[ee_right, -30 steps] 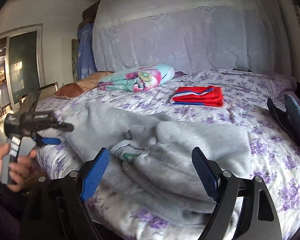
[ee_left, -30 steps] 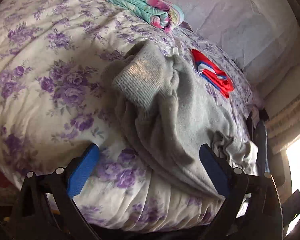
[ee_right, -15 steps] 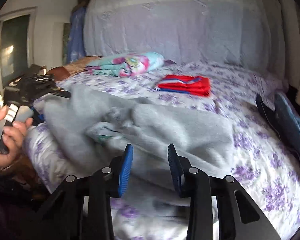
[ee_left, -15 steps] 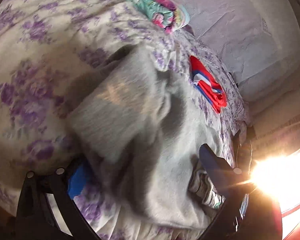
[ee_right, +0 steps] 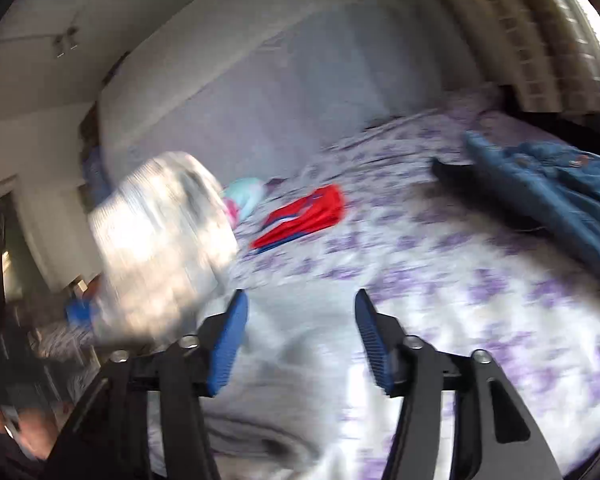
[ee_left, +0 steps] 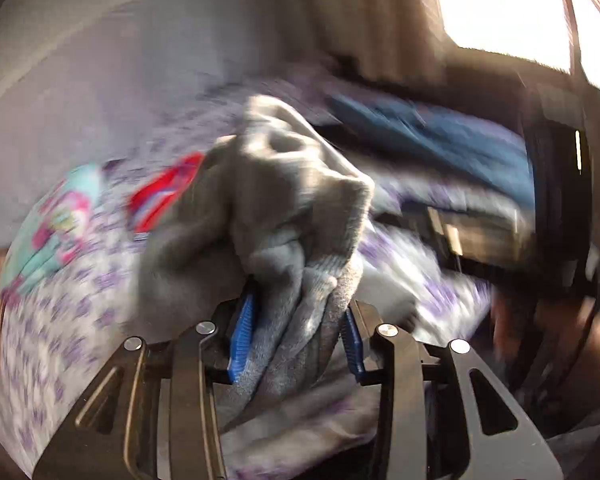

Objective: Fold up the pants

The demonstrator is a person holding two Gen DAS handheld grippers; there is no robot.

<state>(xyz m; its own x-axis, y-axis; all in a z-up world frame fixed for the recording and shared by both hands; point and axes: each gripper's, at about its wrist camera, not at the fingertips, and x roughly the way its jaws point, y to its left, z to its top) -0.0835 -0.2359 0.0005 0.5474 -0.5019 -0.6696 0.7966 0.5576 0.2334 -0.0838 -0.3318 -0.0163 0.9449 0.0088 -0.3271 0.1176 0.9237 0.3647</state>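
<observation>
Closing on the grey pants [ee_left: 296, 216], your left gripper [ee_left: 296, 340] lifts them, seemingly; right gripper [ee_right: 300, 340] reopens empty, so folding starts.

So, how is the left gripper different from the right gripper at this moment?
The left gripper has just been closing and its jaws clamp a bunch of the grey pants. The right gripper has just been opening; its jaws stand apart, hovering above pale fabric, gripping nothing. Both have blue pads.
</observation>
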